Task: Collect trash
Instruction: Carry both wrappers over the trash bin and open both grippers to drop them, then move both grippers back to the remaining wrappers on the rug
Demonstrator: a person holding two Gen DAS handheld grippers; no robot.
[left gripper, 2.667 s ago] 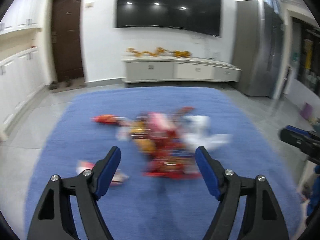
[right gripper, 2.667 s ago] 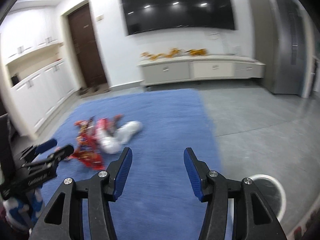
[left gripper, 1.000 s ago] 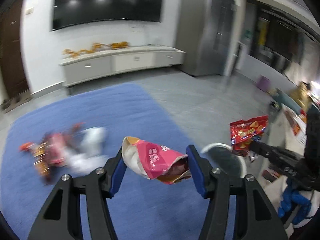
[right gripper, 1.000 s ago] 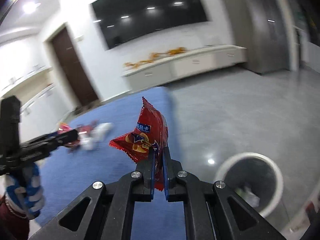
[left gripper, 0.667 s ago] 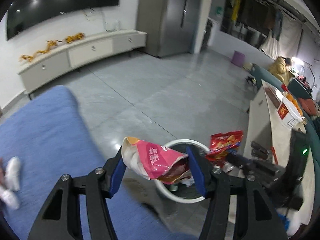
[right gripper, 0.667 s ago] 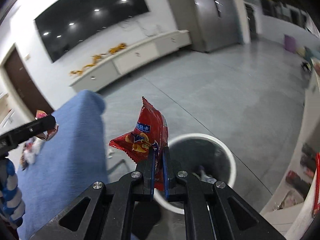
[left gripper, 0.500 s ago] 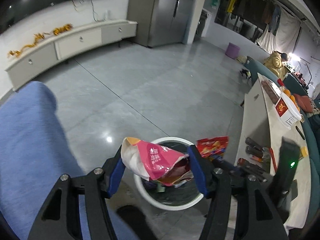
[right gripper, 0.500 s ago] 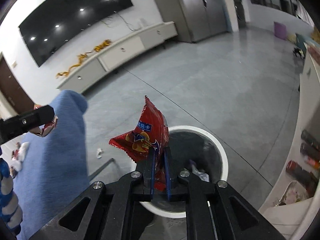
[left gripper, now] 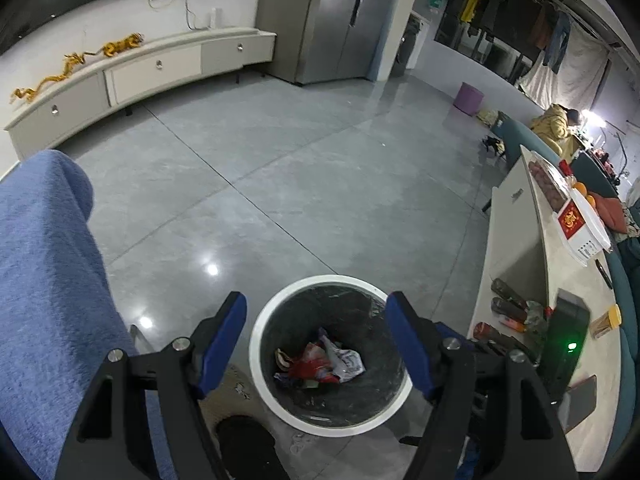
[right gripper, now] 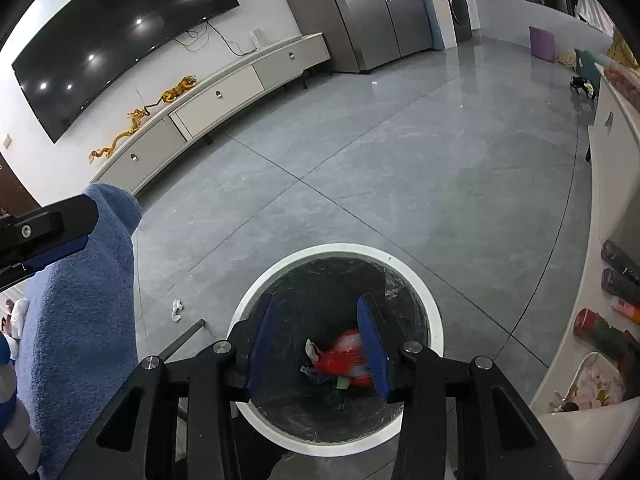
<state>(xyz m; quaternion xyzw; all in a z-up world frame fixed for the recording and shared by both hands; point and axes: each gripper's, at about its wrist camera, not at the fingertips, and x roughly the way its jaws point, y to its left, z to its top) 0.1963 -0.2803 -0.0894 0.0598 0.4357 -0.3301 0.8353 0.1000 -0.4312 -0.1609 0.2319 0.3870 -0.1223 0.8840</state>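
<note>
Left gripper (left gripper: 316, 344): jaws opening, empty
Right gripper (right gripper: 318, 344): jaws opening, nothing between
Snack wrappers (left gripper: 318, 362): below both, inside trash bin (left gripper: 280, 300)
Tip: finish opening over the bin before pulling away

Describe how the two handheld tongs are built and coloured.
Both match. The left tongs and right tongs have black angular frames with triangular cut-outs, silver round screws at the pivots, and flat blue pads lining the inside of each finger. No cables or markings show on them.
</note>
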